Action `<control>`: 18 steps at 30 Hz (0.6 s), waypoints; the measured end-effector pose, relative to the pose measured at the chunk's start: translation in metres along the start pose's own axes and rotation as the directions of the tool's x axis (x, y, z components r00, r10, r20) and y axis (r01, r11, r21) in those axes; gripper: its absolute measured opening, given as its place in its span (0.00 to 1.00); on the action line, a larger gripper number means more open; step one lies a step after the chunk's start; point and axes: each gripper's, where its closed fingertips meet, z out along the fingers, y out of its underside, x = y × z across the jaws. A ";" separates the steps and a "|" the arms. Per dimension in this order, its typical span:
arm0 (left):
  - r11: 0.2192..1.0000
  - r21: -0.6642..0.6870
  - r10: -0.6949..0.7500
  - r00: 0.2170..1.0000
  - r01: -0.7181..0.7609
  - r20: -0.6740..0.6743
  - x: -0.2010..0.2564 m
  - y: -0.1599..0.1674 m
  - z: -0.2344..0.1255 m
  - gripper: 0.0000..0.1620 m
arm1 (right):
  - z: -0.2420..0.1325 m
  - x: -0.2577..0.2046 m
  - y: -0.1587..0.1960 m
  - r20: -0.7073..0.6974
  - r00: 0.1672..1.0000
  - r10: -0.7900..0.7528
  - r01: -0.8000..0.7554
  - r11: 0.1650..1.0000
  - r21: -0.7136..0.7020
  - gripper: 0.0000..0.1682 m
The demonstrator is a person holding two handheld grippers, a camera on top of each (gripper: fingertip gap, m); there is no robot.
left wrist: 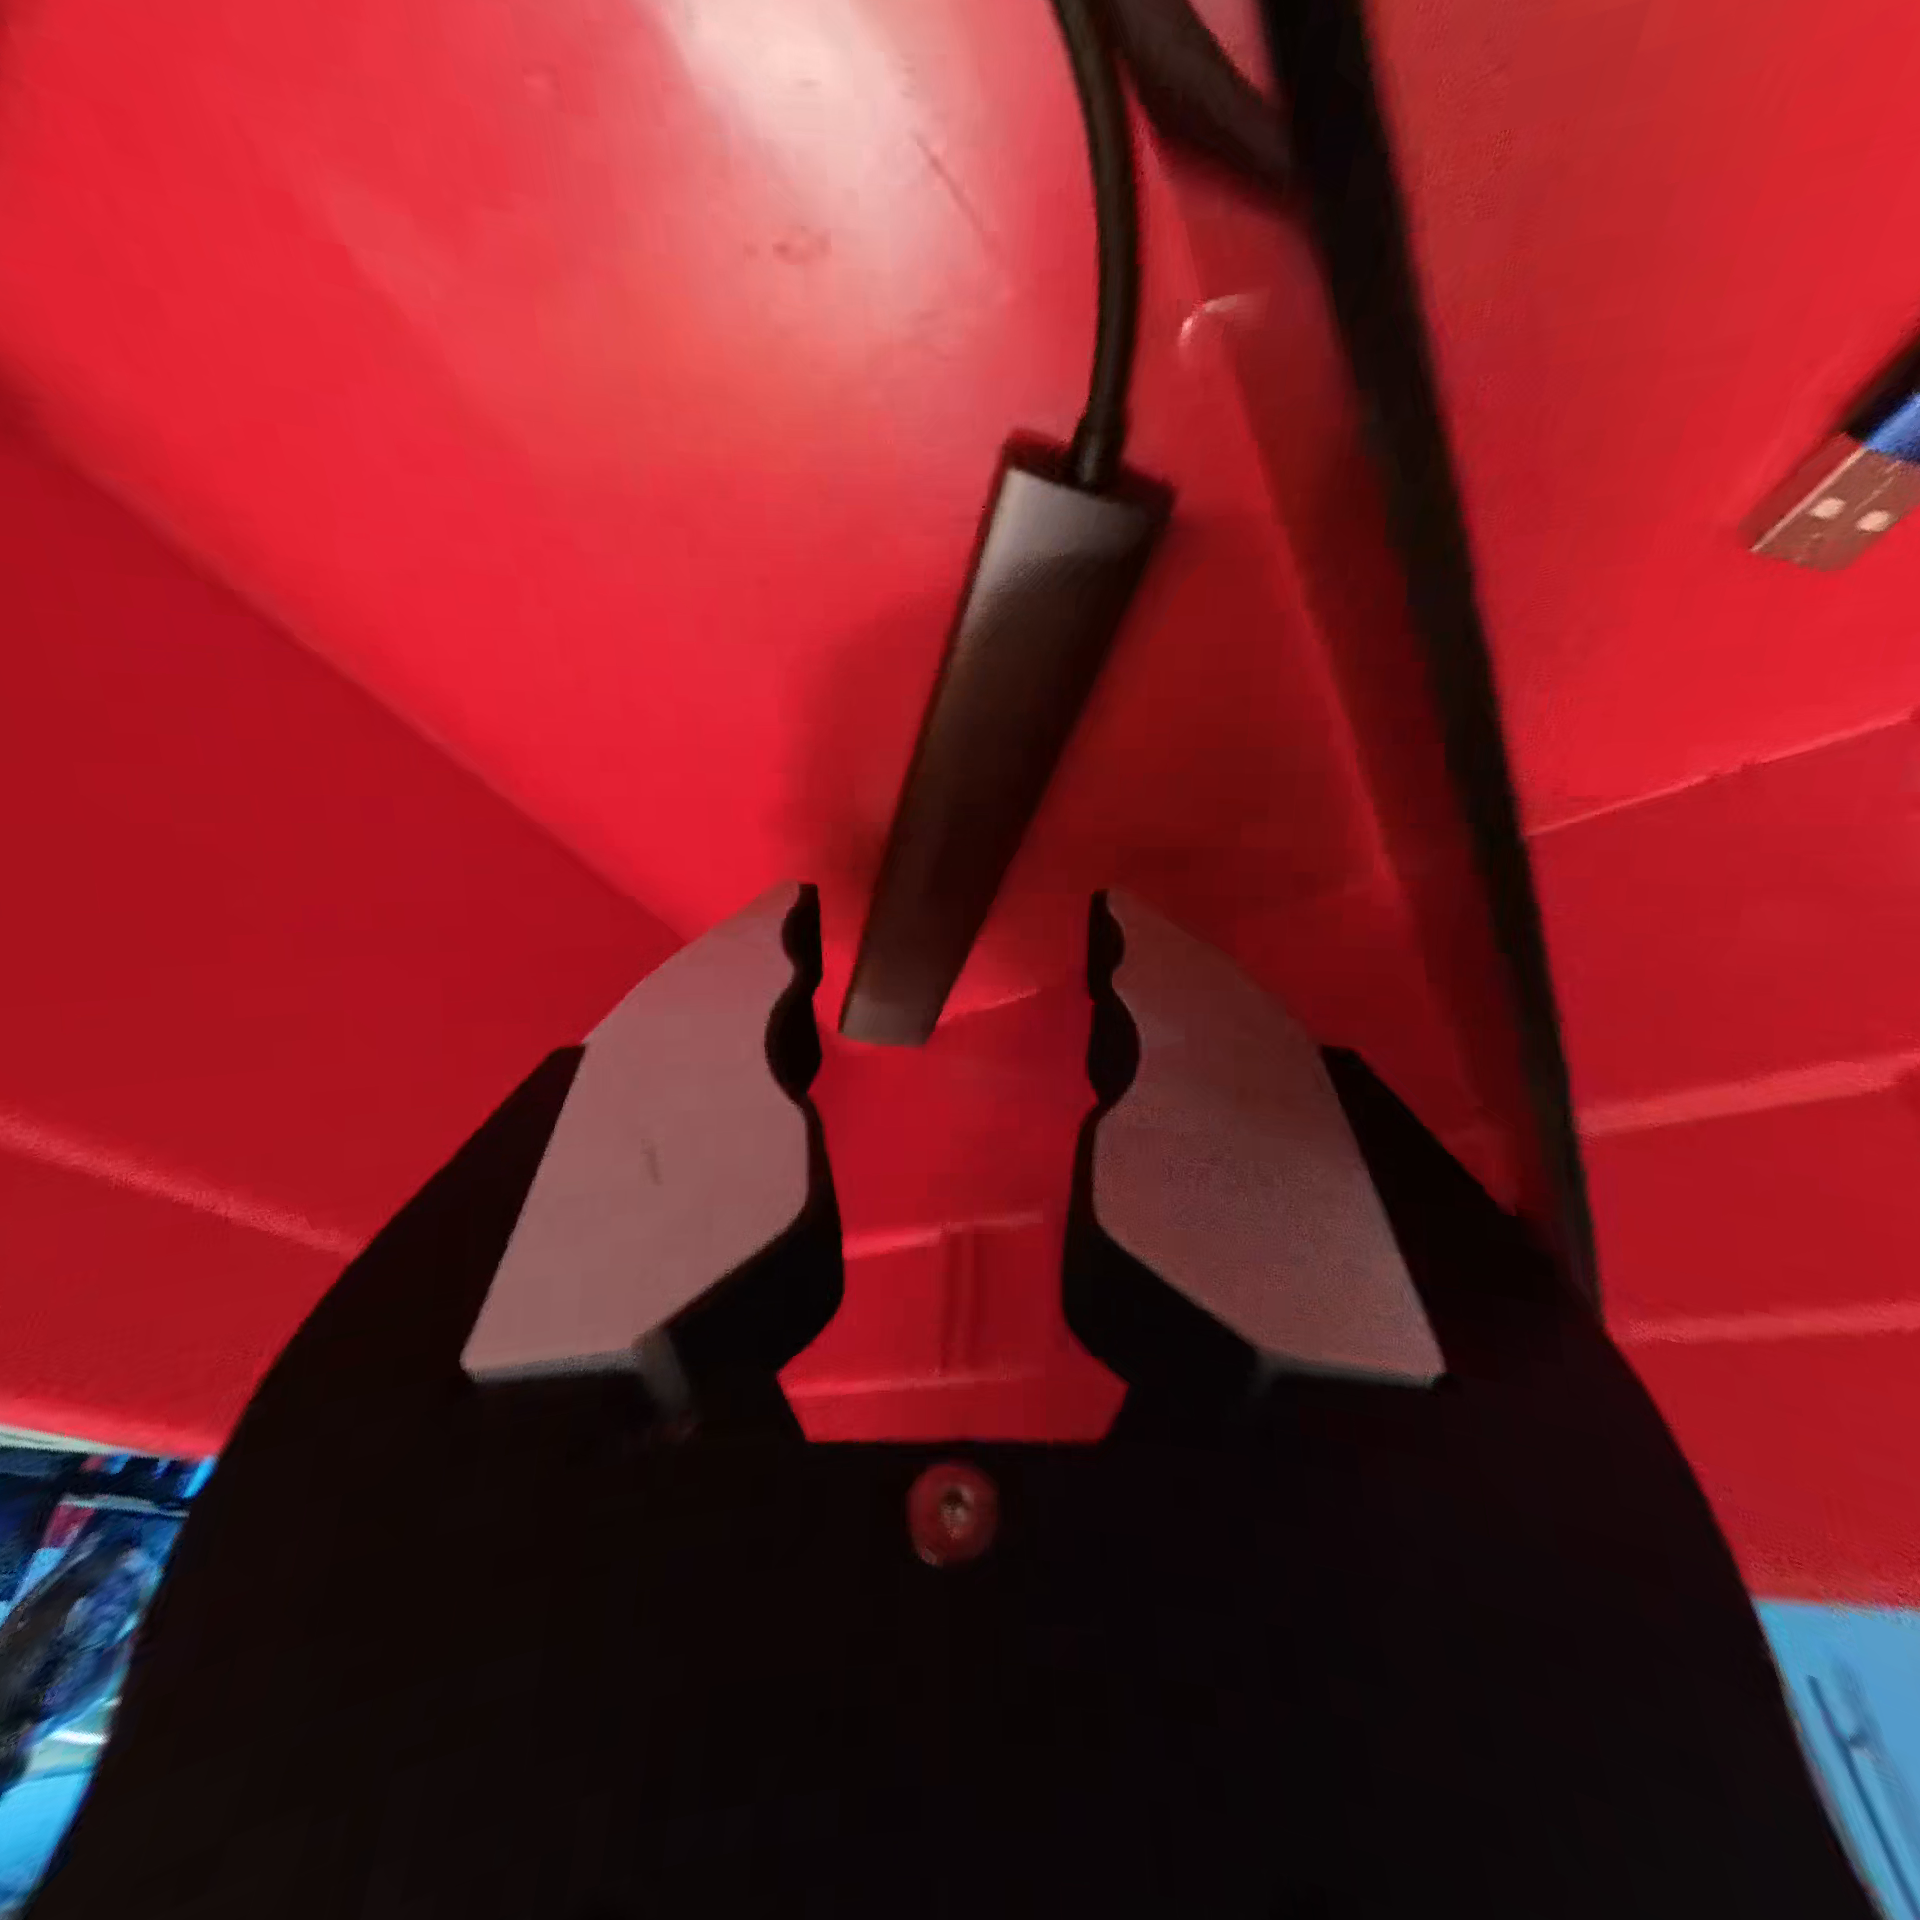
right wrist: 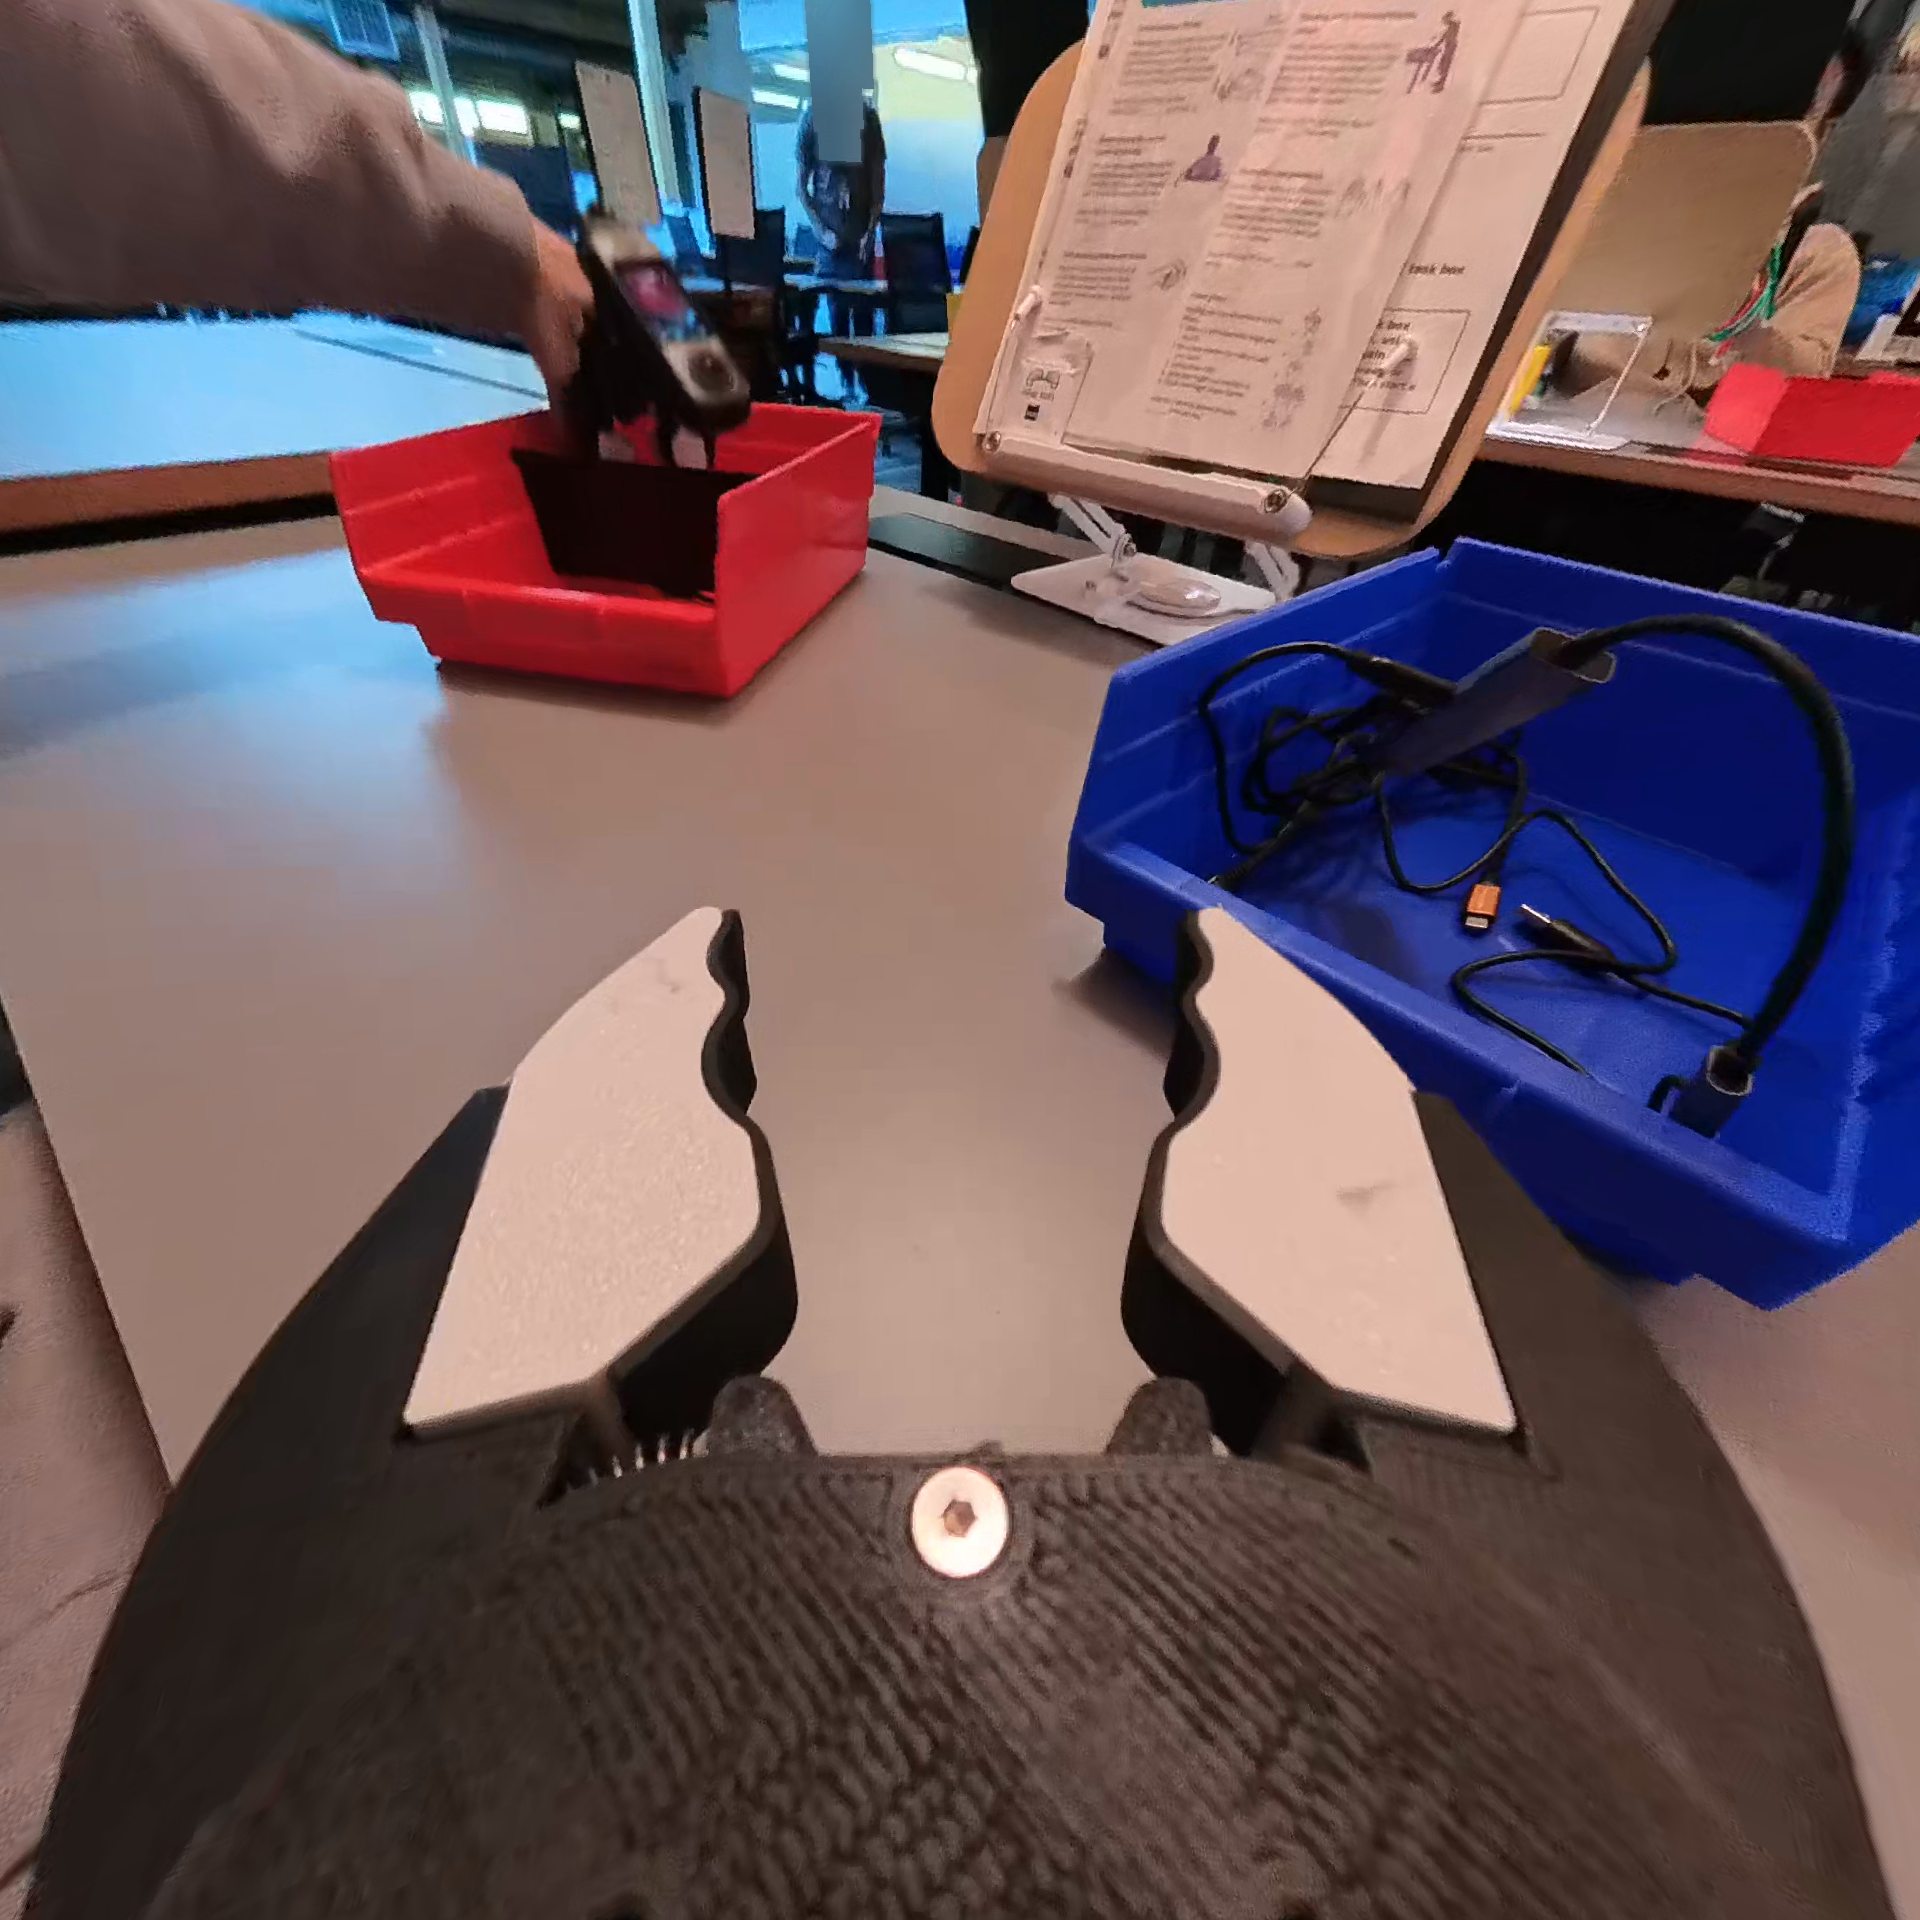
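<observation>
In the left wrist view my left gripper (left wrist: 954, 914) is open inside a red bin (left wrist: 468, 520). A flat black adapter (left wrist: 997, 748) on a black cable (left wrist: 1117, 260) lies on the bin floor, its near end between my fingertips, apart from both. A USB plug (left wrist: 1829, 514) shows at the right edge. In the right wrist view my right gripper (right wrist: 961, 925) is open and empty above the grey table (right wrist: 727, 831), left of a blue bin (right wrist: 1299, 935) holding black cables (right wrist: 1455, 831) and a dark adapter (right wrist: 1486, 707). The left gripper (right wrist: 644, 416) reaches into the red bin (right wrist: 623, 623) there.
A tilted board with printed sheets (right wrist: 1268, 239) stands on a white stand behind the blue bin. A sleeved arm (right wrist: 260, 177) holds the left gripper. Another red bin (right wrist: 1818, 416) sits on a far table at the right. My hands' fingertips stand some 60 cm from each other.
</observation>
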 end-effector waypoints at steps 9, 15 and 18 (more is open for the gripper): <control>0.999 -0.036 -0.020 0.996 0.017 -0.084 0.009 0.000 0.012 0.24 | 0.003 0.003 0.004 0.010 1.000 -0.014 0.014 1.000 -0.002 0.44; 0.998 -0.028 -0.055 0.998 0.056 0.006 0.002 -0.001 0.009 0.14 | 0.002 0.001 0.002 0.023 1.000 0.000 -0.001 1.000 0.024 0.42; 0.992 -0.001 -0.126 0.985 0.127 0.118 -0.008 0.005 -0.004 0.14 | -0.004 -0.001 0.001 0.030 1.000 -0.004 0.003 0.999 0.036 0.41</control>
